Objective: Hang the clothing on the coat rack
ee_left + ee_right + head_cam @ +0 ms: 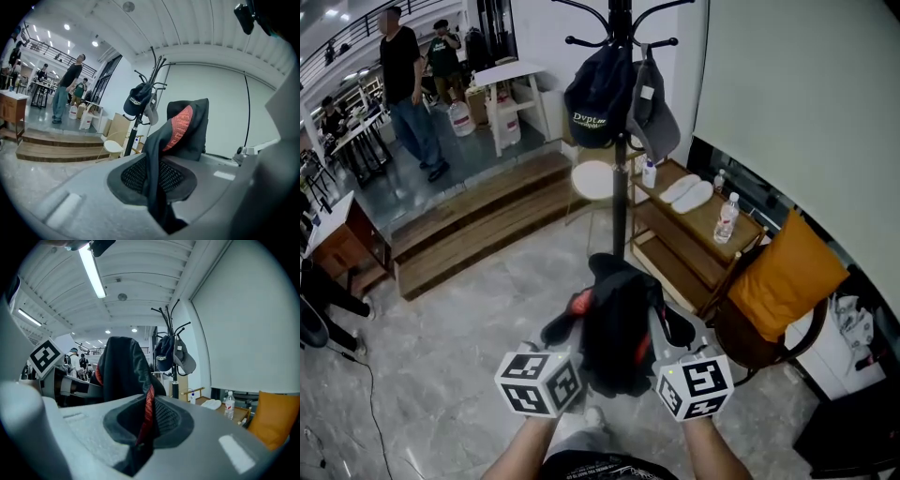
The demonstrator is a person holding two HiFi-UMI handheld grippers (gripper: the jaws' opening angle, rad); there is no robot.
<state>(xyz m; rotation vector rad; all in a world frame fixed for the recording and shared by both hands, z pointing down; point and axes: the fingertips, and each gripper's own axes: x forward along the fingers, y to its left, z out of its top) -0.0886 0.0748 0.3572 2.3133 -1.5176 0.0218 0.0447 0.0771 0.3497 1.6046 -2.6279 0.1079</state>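
Closest to us, the left gripper (157, 187) has its fingers (93, 201) clamped on a dark fold of the black garment (619, 328). The right gripper (143, 430) has its own pressed shut on a strip of the same garment's red trim. We hold it at 2 points, side by side. As we judge it, this keeps the cloth gathered between us and off the floor while a collar or loop is offered up to a hook. The garment rises above both grippers and drapes over them; it is not yet on the rack

Just beyond stands the coat rack (620, 187), its pole straight ahead. 2 of its lower hooks are taken by a dark cap (595, 98) and a grey cap (656, 108), hanging side by side. We reckon an upper prong, which looks bare, is the place to aim for

Right of the pole, a low wooden shelf (708, 225) carries a small bottle (649, 173), a pair of white slippers (687, 192) and a clear bottle (727, 217). We cannot tell how full either bottle is. Farther right, a chair (750, 342) bears an orange cloth (787, 272)
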